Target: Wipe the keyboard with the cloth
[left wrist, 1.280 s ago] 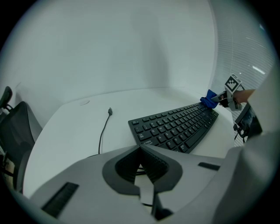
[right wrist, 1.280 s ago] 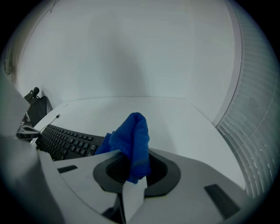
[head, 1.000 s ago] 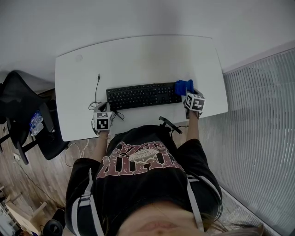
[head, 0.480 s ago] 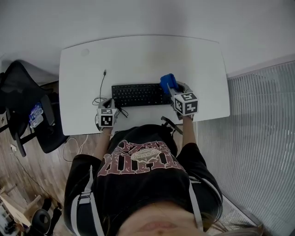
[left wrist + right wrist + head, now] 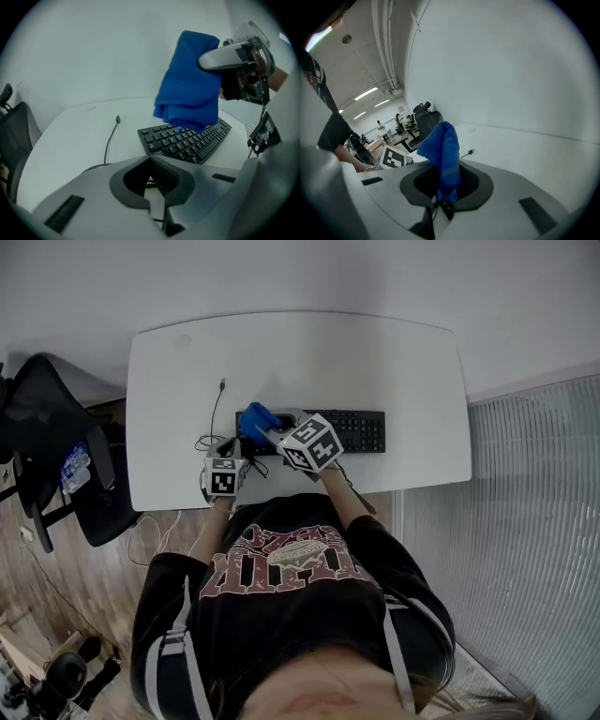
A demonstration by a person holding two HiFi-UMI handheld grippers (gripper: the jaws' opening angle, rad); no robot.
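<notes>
– White desk [image 5: 394, 362] with rounded corners, seen from above, wood floor on the near left. What lies on it?
– One black keyboard [image 5: 361, 430], set along the near half of the desk. A thin black cable [image 5: 216, 413] runs on the bare top just left of it, its plug end pointing far.
– Where is the cloth?
– The blue cloth [image 5: 256, 418] is over the keyboard's left end. It is pinched in the right gripper [image 5: 272, 432], whose fingers are closed on a fold of it. The loose part stands up past the tips in that gripper's own view.
– Does it touch the keys?
– From the left gripper view the cloth's lower edge comes down to the key rows. I cannot tell whether it presses on them.
– And the other hand?
– The left gripper [image 5: 151, 180] sits at the near left edge of the desk, just beside the keyboard's left end. Its fingers are drawn together with nothing between them.
– Anything else around?
– A black office chair [image 5: 37, 456] stands left of the desk.
</notes>
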